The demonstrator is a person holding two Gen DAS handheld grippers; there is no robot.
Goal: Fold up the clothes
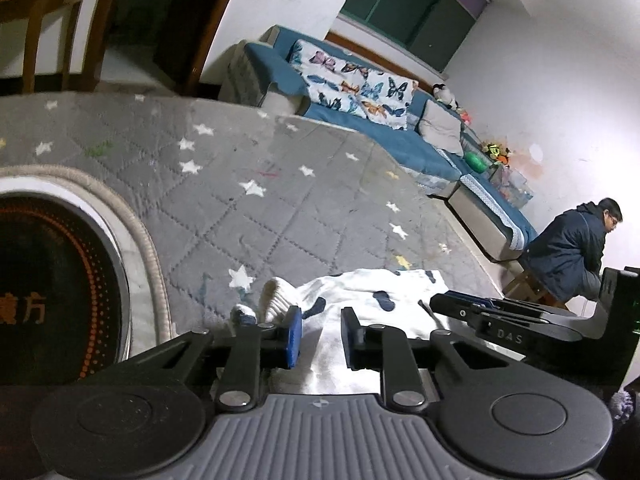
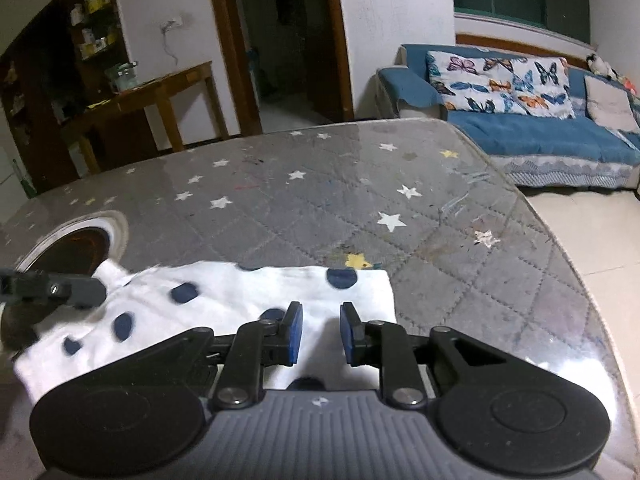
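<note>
In the left wrist view a round cooktop (image 1: 60, 300) is sunk in the star-patterned table cover (image 1: 240, 184) at the left edge. At lower centre the left gripper (image 1: 320, 336) hovers over the white garment with dark blue dots (image 1: 360, 292), its blue pads a narrow gap apart and pressing on nothing, with the right gripper (image 1: 480, 312) to its right. In the right wrist view the garment (image 2: 224, 292) lies flat across the lower left, and the right gripper (image 2: 320, 332) at lower centre is also slightly parted above the cloth.

The letters "DAS" are read on the grey body of the right gripper (image 1: 460, 306). An orange character "方" is seen on the dark round cooktop (image 1: 52, 296) set in the desk (image 1: 280, 208); the character beside it is cut off.
</note>
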